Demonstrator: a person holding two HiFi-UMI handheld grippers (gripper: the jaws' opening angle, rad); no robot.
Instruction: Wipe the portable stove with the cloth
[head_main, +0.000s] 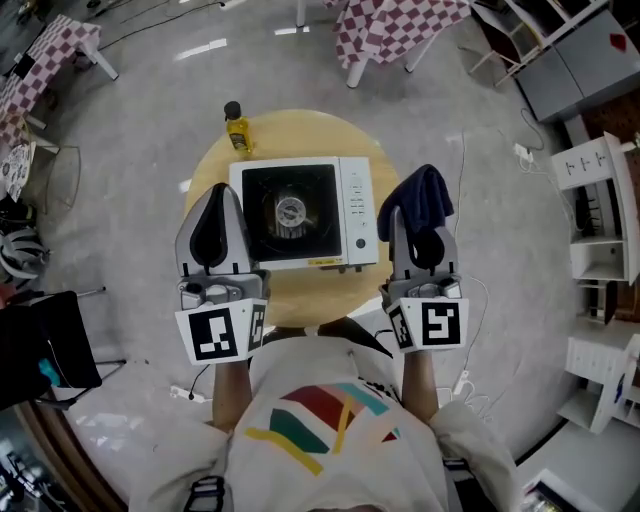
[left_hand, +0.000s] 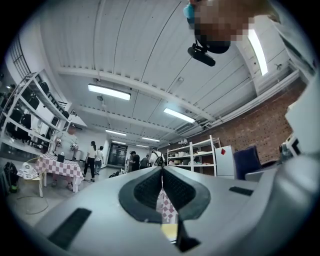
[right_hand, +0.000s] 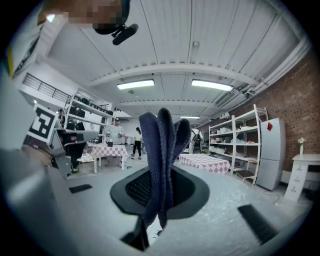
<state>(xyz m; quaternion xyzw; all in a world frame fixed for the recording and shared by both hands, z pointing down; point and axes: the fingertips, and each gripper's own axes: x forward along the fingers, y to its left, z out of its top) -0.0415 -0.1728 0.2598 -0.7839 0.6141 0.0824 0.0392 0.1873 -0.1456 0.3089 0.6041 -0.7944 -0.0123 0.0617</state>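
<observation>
— What are your tongs doing?
— Your right gripper (head_main: 421, 240) is clamped on the dark blue cloth (head_main: 420, 198). Your left gripper (head_main: 222, 196) is closed and empty.
— And the stove?
— The portable stove (head_main: 300, 212) sits between them on the round wooden table (head_main: 300, 132).

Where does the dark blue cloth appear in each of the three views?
Head view: cloth right of the stove, in the right gripper.
Left gripper view: dark blue shape at the right, probably the cloth.
Right gripper view: centre, upright between the jaws.
Shared landmark: cabinet with a red diamond.
</observation>
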